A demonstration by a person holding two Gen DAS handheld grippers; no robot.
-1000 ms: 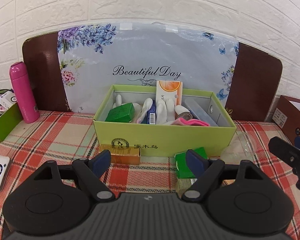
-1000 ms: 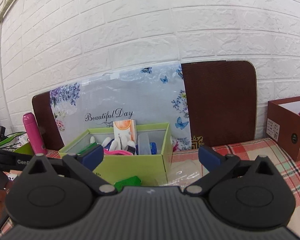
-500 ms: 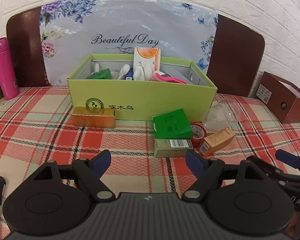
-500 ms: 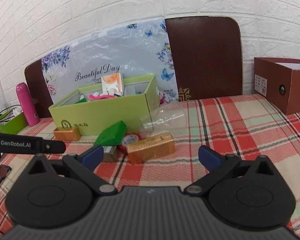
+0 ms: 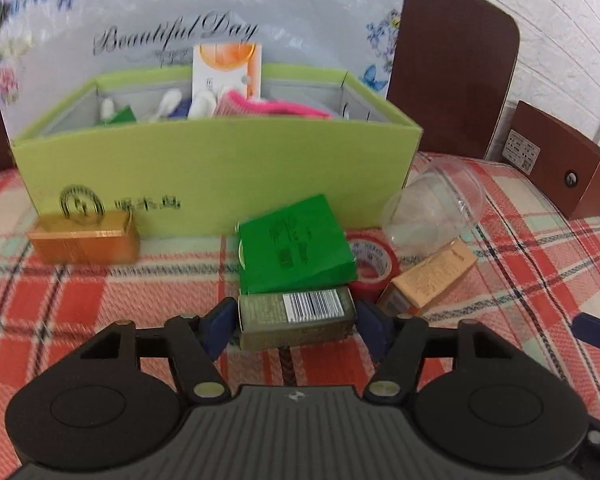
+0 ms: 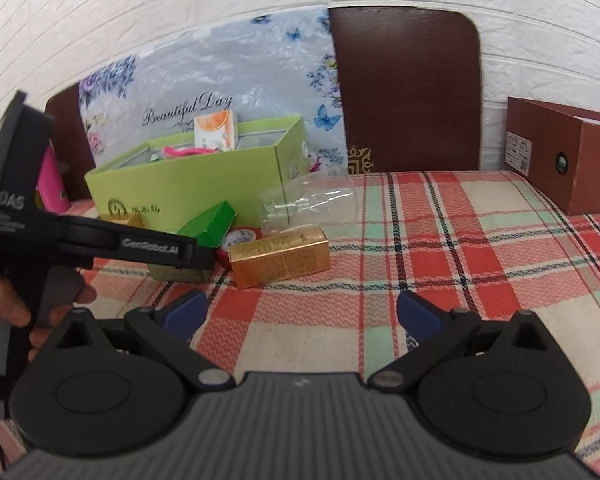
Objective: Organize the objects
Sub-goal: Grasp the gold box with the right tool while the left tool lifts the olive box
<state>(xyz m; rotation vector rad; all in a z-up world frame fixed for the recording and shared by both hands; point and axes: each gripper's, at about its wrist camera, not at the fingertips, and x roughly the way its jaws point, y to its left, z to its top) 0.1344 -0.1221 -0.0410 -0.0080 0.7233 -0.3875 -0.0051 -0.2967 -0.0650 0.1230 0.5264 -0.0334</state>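
An olive box with a barcode lies on the plaid tablecloth between the fingers of my left gripper, which is open around it, pads close to both ends. A green box leans on it. A red tape roll, a gold-orange box and a clear plastic cup lie to the right. The lime-green storage box holds several items. My right gripper is open and empty above the cloth, short of the gold-orange box.
A gold box sits at the storage box's left front. A brown cardboard box stands at the right. A floral "Beautiful Day" sheet and brown board lean on the brick wall. A pink bottle is far left.
Both grippers moved forward and down toward the loose items. My left gripper came around the olive barcode box. The right gripper neared the gold-orange box.
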